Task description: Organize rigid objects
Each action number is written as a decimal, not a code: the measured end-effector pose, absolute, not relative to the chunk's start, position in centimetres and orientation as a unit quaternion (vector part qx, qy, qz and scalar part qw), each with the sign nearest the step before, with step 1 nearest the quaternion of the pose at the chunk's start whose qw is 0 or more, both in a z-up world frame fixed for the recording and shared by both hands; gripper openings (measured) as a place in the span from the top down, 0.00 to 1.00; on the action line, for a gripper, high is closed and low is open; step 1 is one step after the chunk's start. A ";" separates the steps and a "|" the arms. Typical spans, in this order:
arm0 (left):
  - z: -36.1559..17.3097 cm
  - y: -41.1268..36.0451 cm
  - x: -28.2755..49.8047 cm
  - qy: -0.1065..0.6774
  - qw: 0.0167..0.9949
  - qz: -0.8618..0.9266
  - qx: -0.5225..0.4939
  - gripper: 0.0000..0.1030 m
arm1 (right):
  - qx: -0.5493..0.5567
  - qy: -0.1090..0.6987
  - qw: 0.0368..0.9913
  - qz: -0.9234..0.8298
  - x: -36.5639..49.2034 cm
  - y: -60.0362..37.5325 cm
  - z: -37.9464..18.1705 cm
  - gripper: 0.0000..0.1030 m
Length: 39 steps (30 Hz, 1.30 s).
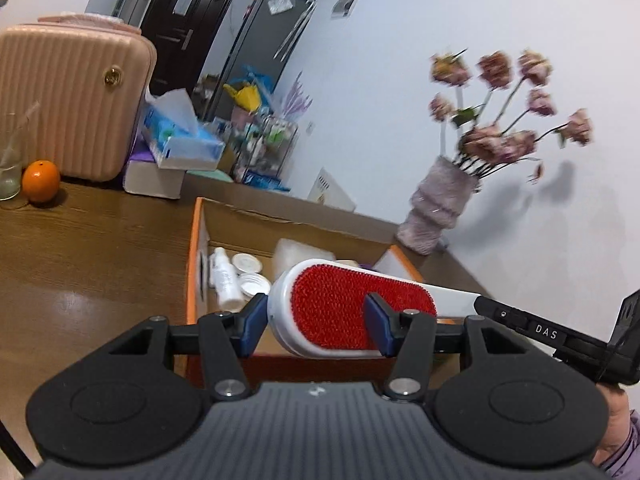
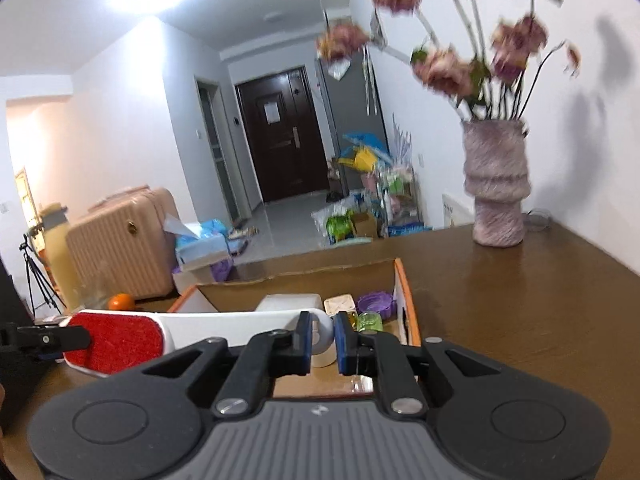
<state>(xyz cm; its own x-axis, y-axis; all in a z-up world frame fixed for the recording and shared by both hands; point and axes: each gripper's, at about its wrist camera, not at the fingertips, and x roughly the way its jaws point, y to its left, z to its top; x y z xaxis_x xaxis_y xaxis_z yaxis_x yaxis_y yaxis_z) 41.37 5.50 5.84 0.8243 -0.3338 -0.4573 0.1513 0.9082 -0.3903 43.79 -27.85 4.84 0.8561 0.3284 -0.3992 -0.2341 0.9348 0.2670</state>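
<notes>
A white lint brush with a red bristle pad (image 1: 344, 308) is held level over an open cardboard box (image 1: 240, 210). My left gripper (image 1: 316, 322) is shut on the brush's red head. My right gripper (image 2: 320, 338) is shut on the end of its white handle (image 2: 240, 320); the red head (image 2: 114, 340) shows at the left of that view. The right gripper's black finger (image 1: 524, 324) enters the left wrist view from the right. Inside the box lie a white bottle (image 1: 225, 278), white lids (image 1: 246, 262), a purple lid (image 2: 376, 302) and a green jar (image 2: 370, 322).
The box (image 2: 408, 300) sits on a brown wooden table (image 2: 520, 320). A vase of pink flowers (image 2: 496, 184) stands at the back right. A pink suitcase (image 1: 68, 100), an orange (image 1: 40, 180), a glass (image 1: 8, 172) and a tissue box (image 1: 180, 136) stand at the back left.
</notes>
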 end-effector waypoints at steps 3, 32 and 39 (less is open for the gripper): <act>4.5 5.7 44.3 0.287 0.936 -0.122 -0.163 0.48 | 0.104 0.247 0.953 0.145 47.1 -27.0 3.1 0.87; 7.0 3.9 42.8 0.281 0.950 -0.126 -0.044 0.20 | -0.098 0.240 0.947 0.188 46.5 -23.2 4.7 0.67; 7.8 2.1 40.6 0.253 0.964 -0.077 -0.025 0.12 | -0.075 0.219 0.955 0.183 44.9 -23.9 6.7 0.45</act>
